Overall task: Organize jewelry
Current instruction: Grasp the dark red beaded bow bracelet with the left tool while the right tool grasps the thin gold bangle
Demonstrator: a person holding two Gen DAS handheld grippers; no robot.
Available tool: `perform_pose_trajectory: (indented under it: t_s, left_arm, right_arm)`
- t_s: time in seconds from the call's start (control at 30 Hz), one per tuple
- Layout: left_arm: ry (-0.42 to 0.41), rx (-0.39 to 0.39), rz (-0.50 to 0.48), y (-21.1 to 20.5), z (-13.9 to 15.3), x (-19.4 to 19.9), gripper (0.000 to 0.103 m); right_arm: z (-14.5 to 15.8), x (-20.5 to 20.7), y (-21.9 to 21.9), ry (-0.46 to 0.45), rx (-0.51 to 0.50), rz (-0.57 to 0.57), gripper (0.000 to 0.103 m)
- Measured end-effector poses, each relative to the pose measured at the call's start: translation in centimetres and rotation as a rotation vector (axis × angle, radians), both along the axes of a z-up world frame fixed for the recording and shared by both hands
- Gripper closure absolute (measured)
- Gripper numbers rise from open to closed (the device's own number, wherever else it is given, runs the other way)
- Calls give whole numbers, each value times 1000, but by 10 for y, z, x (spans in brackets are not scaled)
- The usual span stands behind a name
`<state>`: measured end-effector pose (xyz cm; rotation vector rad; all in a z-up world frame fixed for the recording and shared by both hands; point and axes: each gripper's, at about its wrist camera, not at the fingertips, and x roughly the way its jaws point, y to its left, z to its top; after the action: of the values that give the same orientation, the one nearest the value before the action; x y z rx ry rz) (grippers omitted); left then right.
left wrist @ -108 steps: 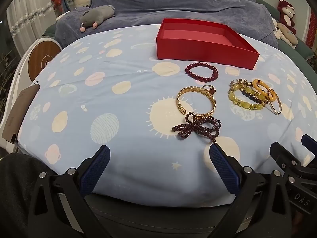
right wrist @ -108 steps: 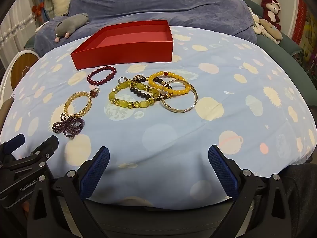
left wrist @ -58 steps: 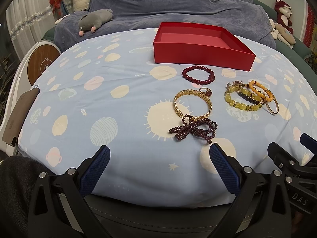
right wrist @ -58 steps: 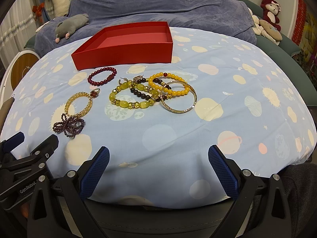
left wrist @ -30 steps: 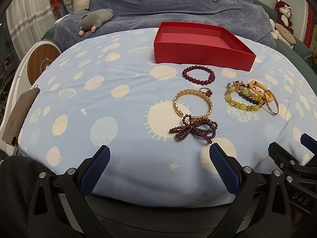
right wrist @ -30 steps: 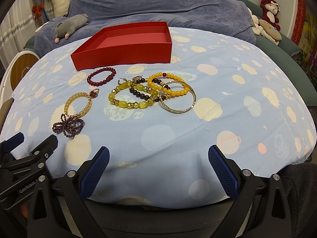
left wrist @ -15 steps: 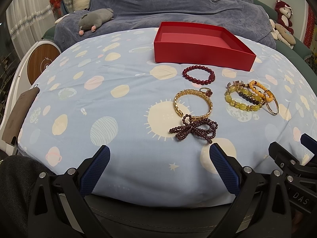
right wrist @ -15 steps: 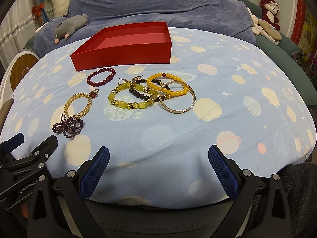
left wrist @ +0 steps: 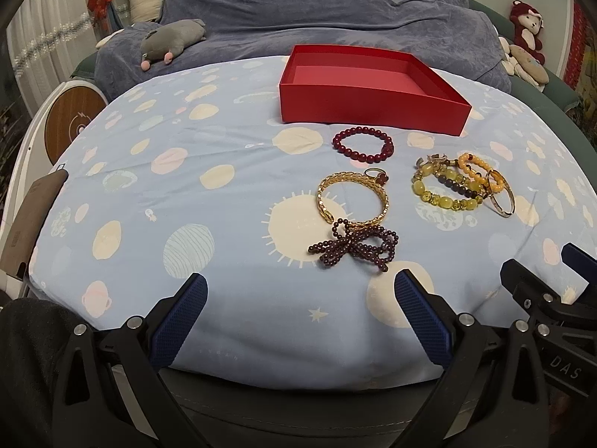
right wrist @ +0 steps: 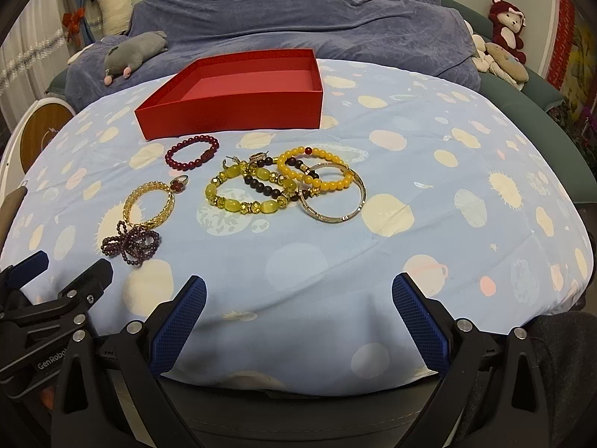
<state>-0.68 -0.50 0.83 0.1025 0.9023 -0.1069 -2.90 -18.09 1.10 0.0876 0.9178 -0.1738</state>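
Observation:
An empty red box [left wrist: 367,112] [right wrist: 231,115] stands at the back of a blue patterned cloth [left wrist: 186,194]. In front of it lie a dark red bead bracelet [left wrist: 362,145] [right wrist: 192,153], a gold mesh bangle [left wrist: 352,201] [right wrist: 148,204] with a red ring [right wrist: 179,183] beside it, a tangled garnet bead strand [left wrist: 354,248] [right wrist: 130,243], and a pile with a green bead bracelet [right wrist: 244,196], an orange bead bracelet [right wrist: 317,171] and a thin gold bangle [right wrist: 334,198]. My left gripper [left wrist: 300,323] and right gripper [right wrist: 298,321] are open and empty, near the cloth's front edge.
A blue-grey blanket [left wrist: 317,37] lies behind the cloth with a grey plush toy [left wrist: 169,43] on it. Plush toys [right wrist: 503,48] sit at the far right. A round wooden disc [left wrist: 71,127] stands at the left. A brown object [left wrist: 30,212] lies off the left edge.
Both views shifted slightly at first, then held still. No jewelry has moved and both grippers have stayed open.

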Motion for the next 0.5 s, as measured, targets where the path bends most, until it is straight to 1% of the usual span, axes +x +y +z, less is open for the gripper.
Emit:
perform_pose_trajectory:
  t_s: [0.17,0.27,0.37,0.5]
  left_arm:
    - [2,-7,-14,-1,1,2,7]
    - [29,-34,-4,3,0,7,7]
    - [37,-67,11,6,2,12,7]
    - [59,-78,8,4,0,20,7]
  right_arm:
    - [3,3,-3,-10,-1,-15,7]
    - [5,5,-8,-9,4,-29,7]
    - [7,7,-15,-7,0,-46,7]
    - [6,12,-28,13,10,-79,7]
